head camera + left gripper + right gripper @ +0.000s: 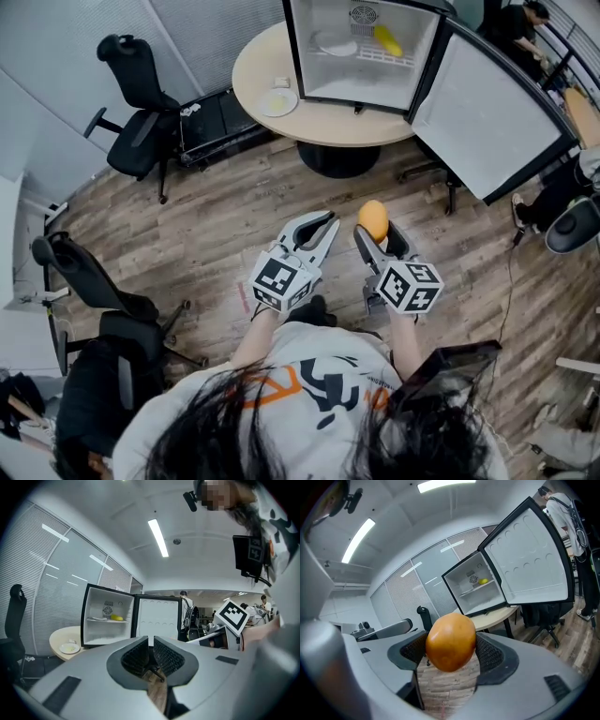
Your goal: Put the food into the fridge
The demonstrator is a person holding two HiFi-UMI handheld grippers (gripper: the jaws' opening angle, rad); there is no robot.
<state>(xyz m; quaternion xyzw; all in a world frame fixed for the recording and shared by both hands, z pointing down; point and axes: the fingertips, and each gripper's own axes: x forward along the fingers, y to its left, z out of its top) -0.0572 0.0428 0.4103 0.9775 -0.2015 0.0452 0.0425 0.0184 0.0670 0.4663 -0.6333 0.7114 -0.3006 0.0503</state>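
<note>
An orange fruit (373, 220) (451, 641) is clamped between the jaws of my right gripper (377, 228) (451, 649), held over the wooden floor. My left gripper (323, 226) (151, 645) hangs beside it, its jaws closed together with nothing between them. The small fridge (361, 49) (107, 616) (476, 588) stands on the round table (272, 66) ahead with its door (487, 117) (157, 618) (529, 562) swung wide open. On its shelf lie a yellow fruit (387, 40) (116, 618) (483, 581) and a white plate (335, 43).
A small plate with food (277, 101) (70, 648) sits on the table left of the fridge. Black office chairs (141, 103) stand at the left, another chair (89, 300) nearer me. A dark chair (543, 616) is behind the fridge door. People stand in the background.
</note>
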